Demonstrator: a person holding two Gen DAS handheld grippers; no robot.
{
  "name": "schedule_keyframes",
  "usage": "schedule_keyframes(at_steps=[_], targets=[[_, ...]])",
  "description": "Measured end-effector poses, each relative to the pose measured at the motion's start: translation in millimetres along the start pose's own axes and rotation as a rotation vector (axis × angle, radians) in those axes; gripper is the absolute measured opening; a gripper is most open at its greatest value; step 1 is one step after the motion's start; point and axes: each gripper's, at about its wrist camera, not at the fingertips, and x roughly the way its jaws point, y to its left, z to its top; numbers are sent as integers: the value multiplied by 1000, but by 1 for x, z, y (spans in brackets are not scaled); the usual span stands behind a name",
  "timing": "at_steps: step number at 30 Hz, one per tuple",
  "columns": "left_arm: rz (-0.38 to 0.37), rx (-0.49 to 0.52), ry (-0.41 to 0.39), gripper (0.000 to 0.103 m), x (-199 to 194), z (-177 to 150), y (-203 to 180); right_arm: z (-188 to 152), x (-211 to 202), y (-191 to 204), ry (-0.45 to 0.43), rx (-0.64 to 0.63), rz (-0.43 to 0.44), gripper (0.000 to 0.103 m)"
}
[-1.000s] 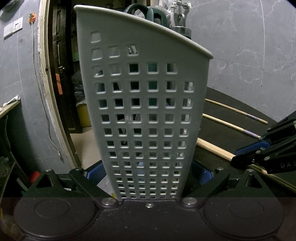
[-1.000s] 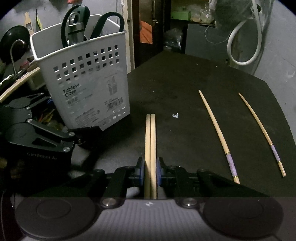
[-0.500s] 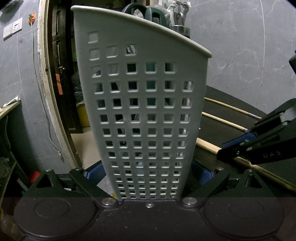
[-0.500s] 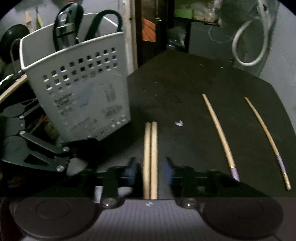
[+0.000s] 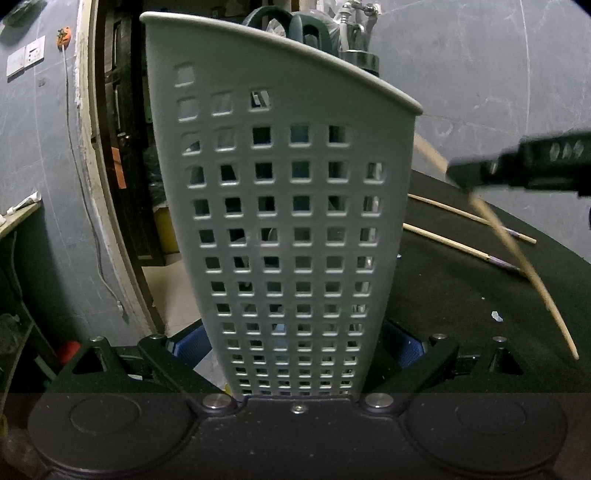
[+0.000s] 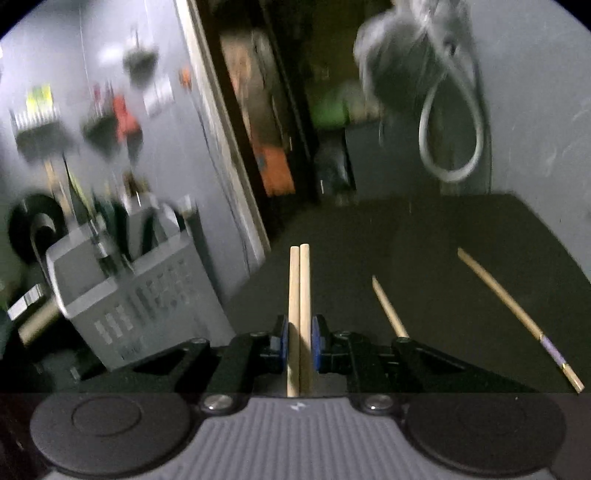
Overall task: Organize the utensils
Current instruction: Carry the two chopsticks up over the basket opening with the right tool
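My left gripper (image 5: 295,347) is shut on the base of a grey perforated utensil basket (image 5: 288,206), one blue pad on each side, and holds it upright. Dark green scissor handles (image 5: 280,18) poke out of its top. My right gripper (image 6: 300,336) is shut on a pair of plain wooden chopsticks (image 6: 300,288), lifted above the black table. In the left wrist view that right gripper (image 5: 458,171) hangs blurred to the right of the basket, the held chopsticks (image 5: 517,258) slanting down from it. The basket (image 6: 122,295) appears low on the left in the right wrist view.
Two more chopsticks with purple bands lie on the black table (image 6: 443,229), one nearer (image 6: 391,310) and one to the right (image 6: 517,317). They also show behind the basket in the left wrist view (image 5: 458,245). A dark doorway (image 6: 266,110) and a grey wall stand beyond the table.
The right gripper has lifted the wooden chopstick pair off the table, rising and rolling, so its view swings up. The left gripper and basket have not moved.
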Motion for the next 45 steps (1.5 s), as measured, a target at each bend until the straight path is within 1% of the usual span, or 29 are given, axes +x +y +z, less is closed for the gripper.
schedule_keyframes(at_steps=[3, 5, 10, 13, 16, 20, 23, 27, 33, 38, 45], targets=[[4, 7, 1, 98, 0, 0, -2, 0, -13, 0, -124, -1, 27, 14], [7, 11, 2, 98, 0, 1, -3, 3, -20, 2, -185, -8, 47, 14], [6, 11, 3, 98, 0, 1, -5, 21, -30, 11, -279, -27, 87, 15], [5, 8, 2, 98, 0, 2, -5, 42, -41, 21, -334, -25, 150, 15], [4, 5, 0, 98, -1, 1, -4, 67, -41, 37, -393, -27, 234, 15], [1, 1, 0, 98, -1, 0, -2, 94, -29, 65, -475, -65, 326, 15], [-1, 2, 0, 98, 0, 0, -1, 108, -14, 80, -523, -61, 389, 15], [-7, -1, -1, 98, 0, 0, 1, 117, 11, 89, -530, -44, 433, 15], [-10, -2, -1, 98, 0, 0, 2, 113, 36, 95, -507, -79, 448, 15], [-7, 1, -3, 98, 0, 1, 1, 101, 42, 101, -500, -126, 432, 15], [-4, 1, -2, 98, 0, 0, 0, 81, 39, 98, -458, -149, 416, 15]])
